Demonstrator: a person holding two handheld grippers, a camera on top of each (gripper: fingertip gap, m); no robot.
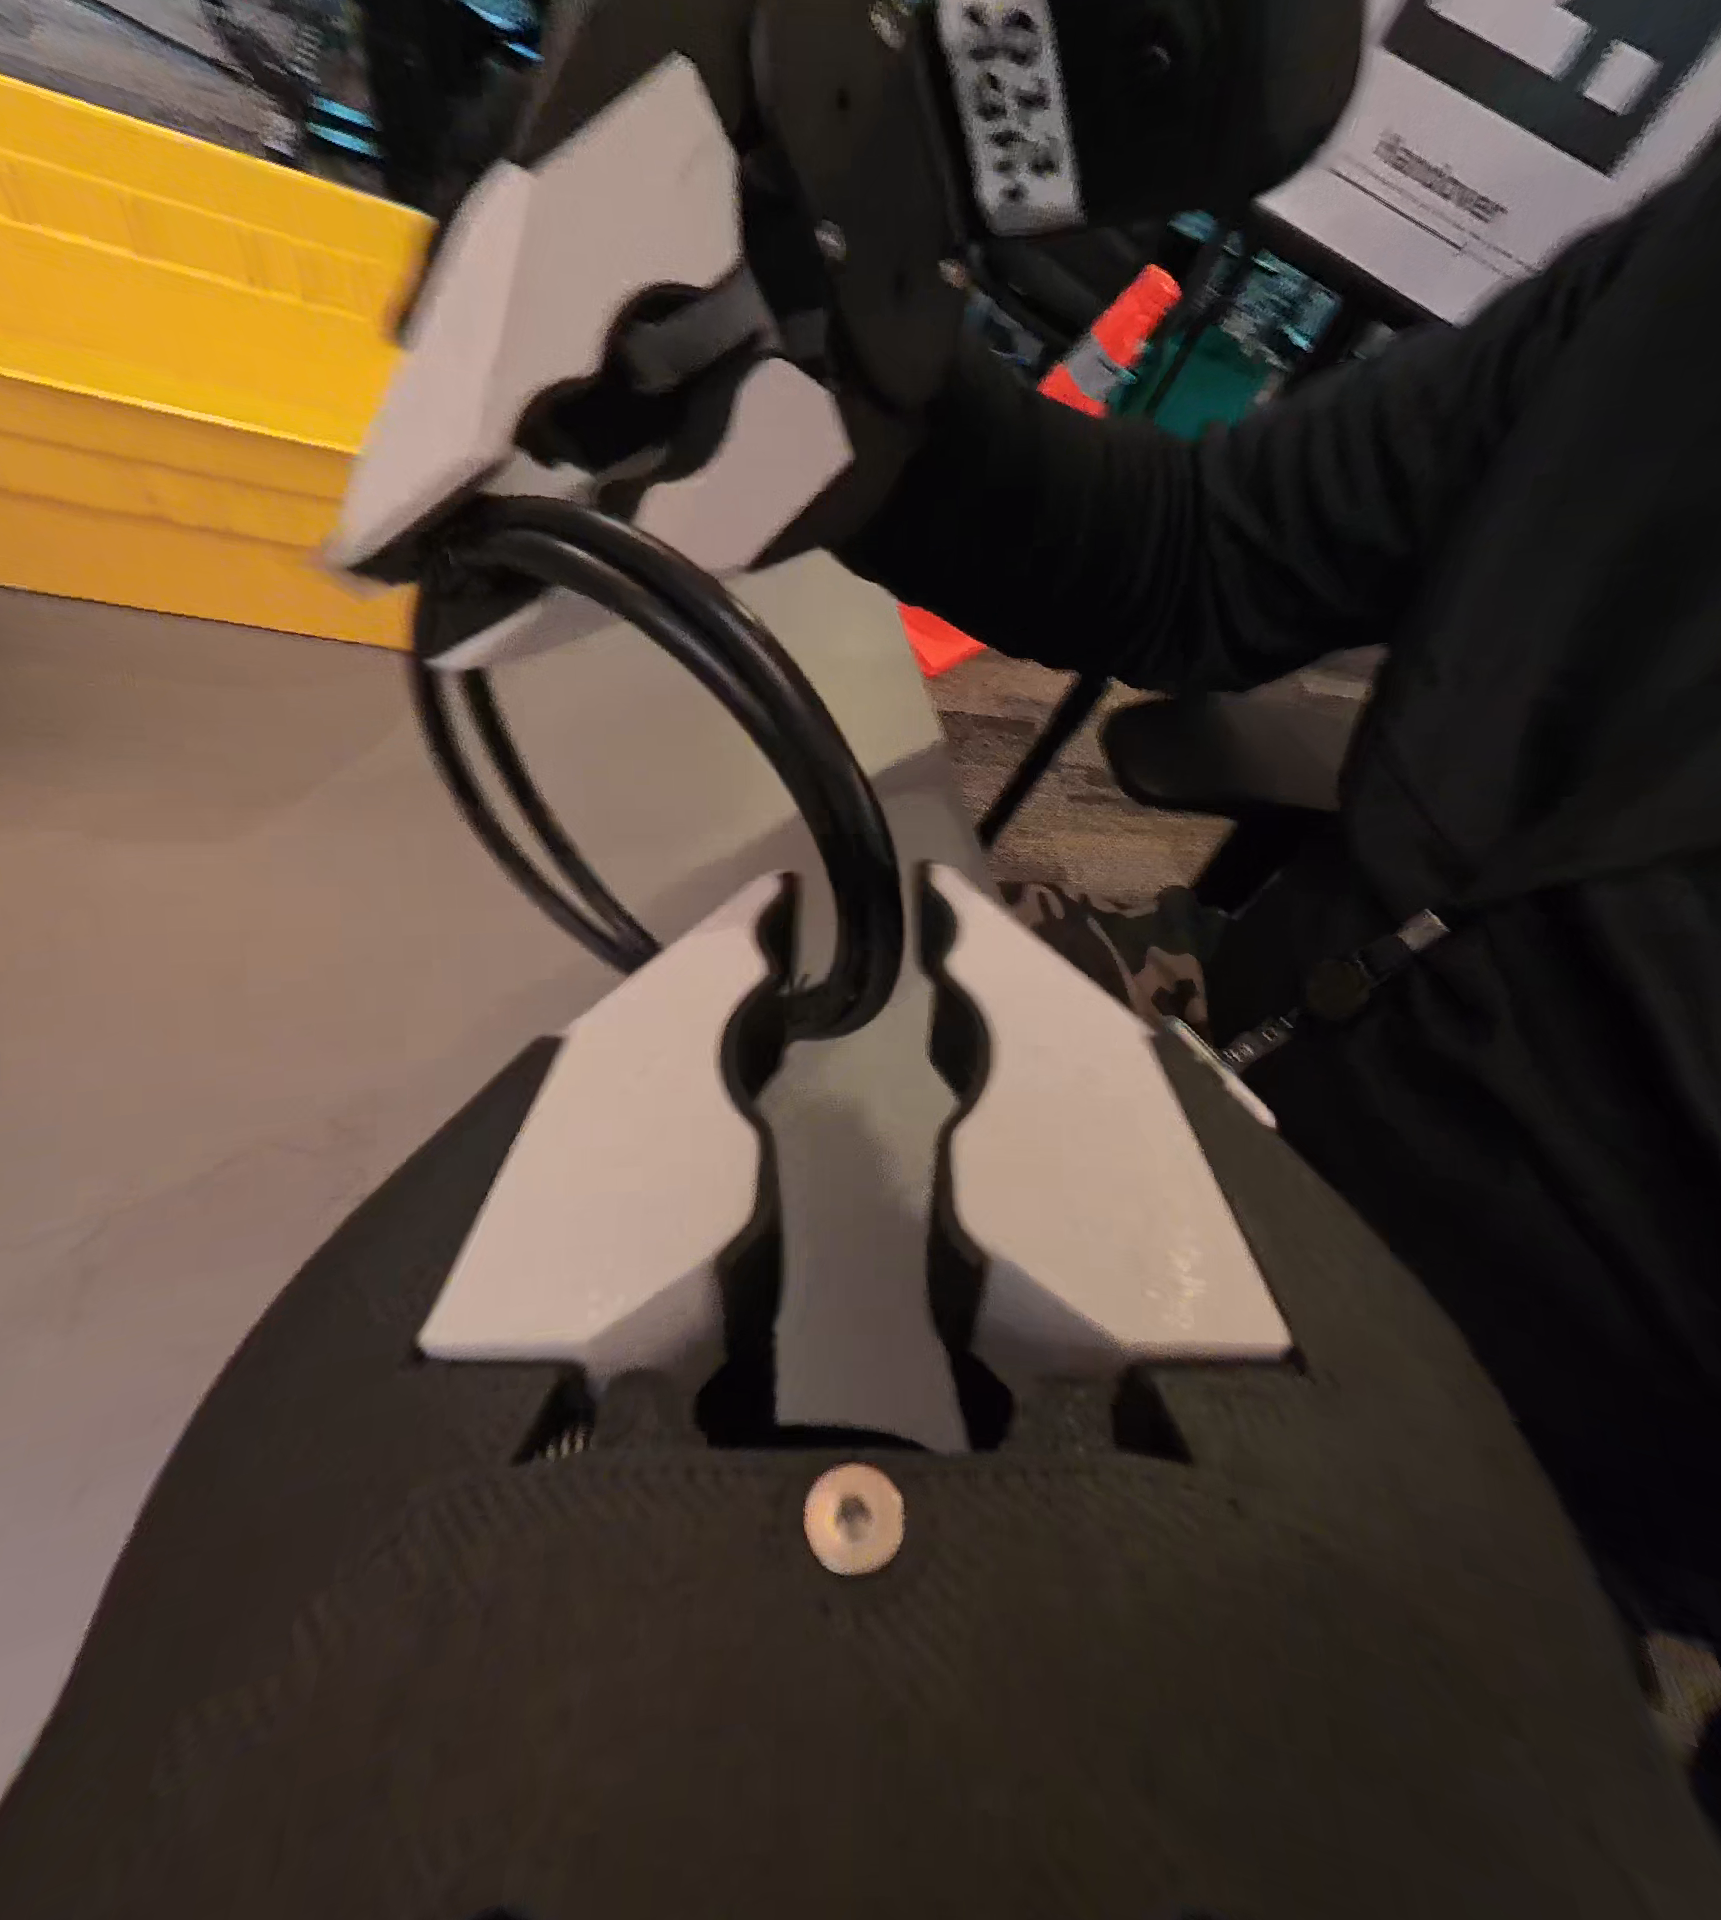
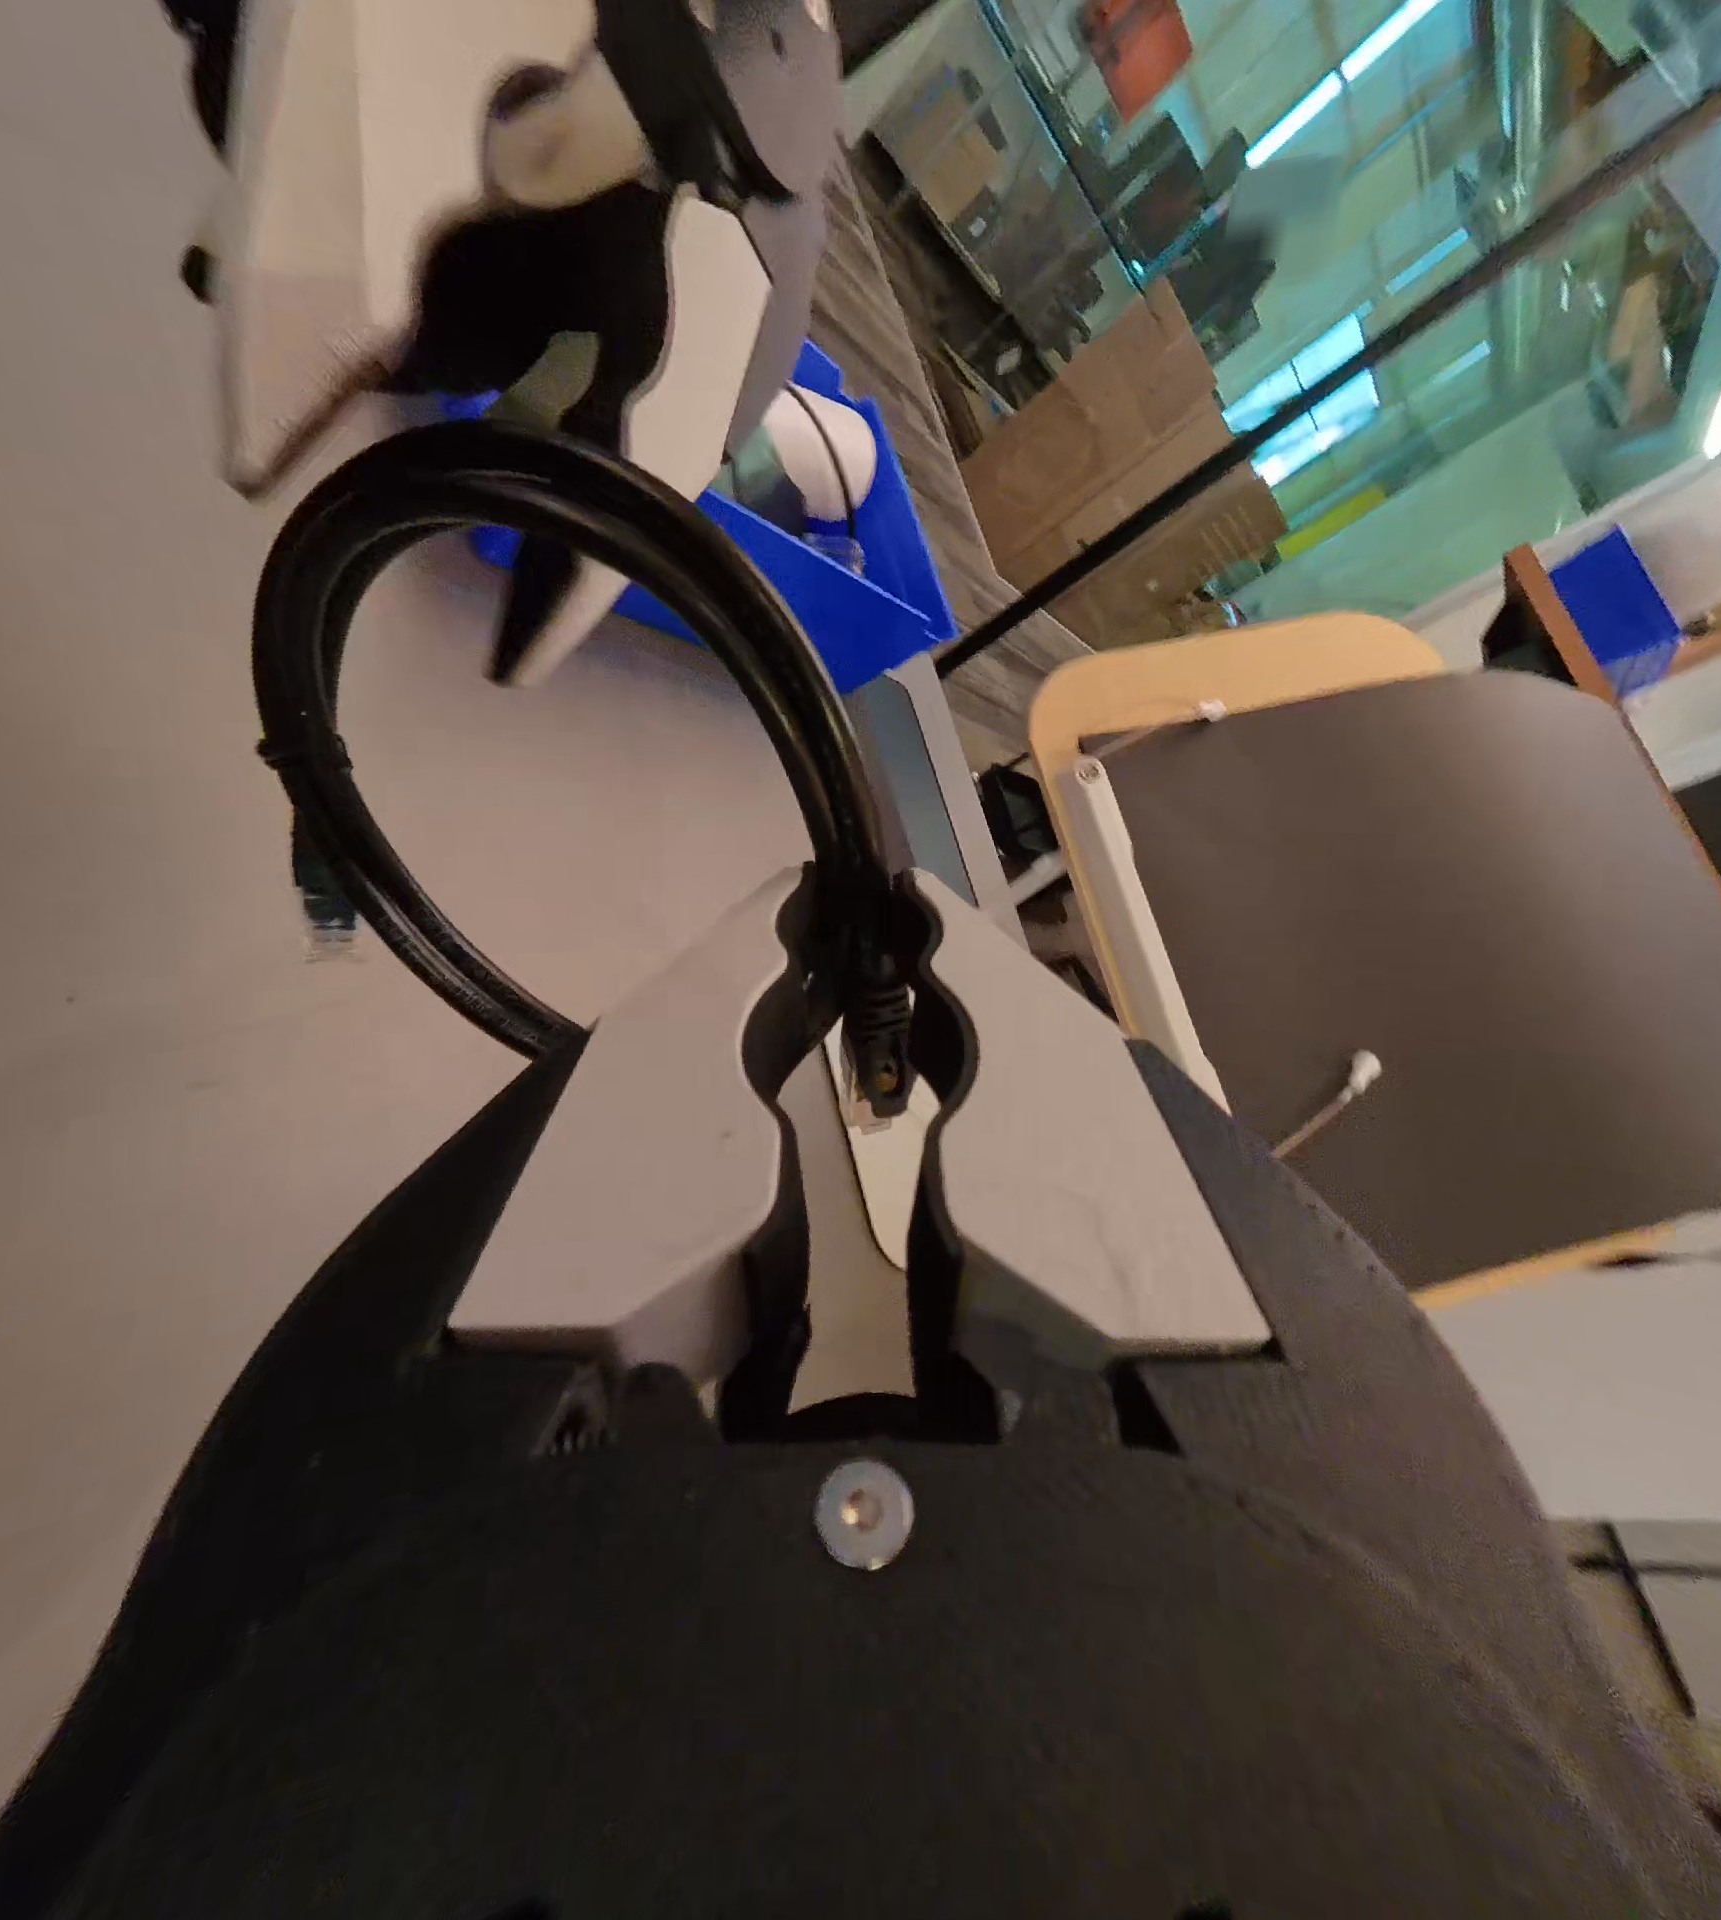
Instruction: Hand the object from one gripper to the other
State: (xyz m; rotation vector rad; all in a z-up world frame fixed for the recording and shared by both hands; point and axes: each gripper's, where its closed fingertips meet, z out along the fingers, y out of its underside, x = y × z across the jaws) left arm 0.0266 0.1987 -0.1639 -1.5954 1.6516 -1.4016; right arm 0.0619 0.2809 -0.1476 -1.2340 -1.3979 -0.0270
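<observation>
While both grippers share the coiled black cable [image 2: 565, 540], I judge the handover to be at its midpoint. My right gripper [image 2: 861, 914] pinches the coil near its plug end, fingers drawn in tight on the strands. My left gripper [image 1: 851, 904] has its fingers narrowly parted around the opposite side of the loop; whether they truly clamp it I cannot tell. The coil hangs between them above the grey table [image 1: 160, 883], yellow bins [image 1: 108, 364] behind. Next, one side must let go cleanly.
</observation>
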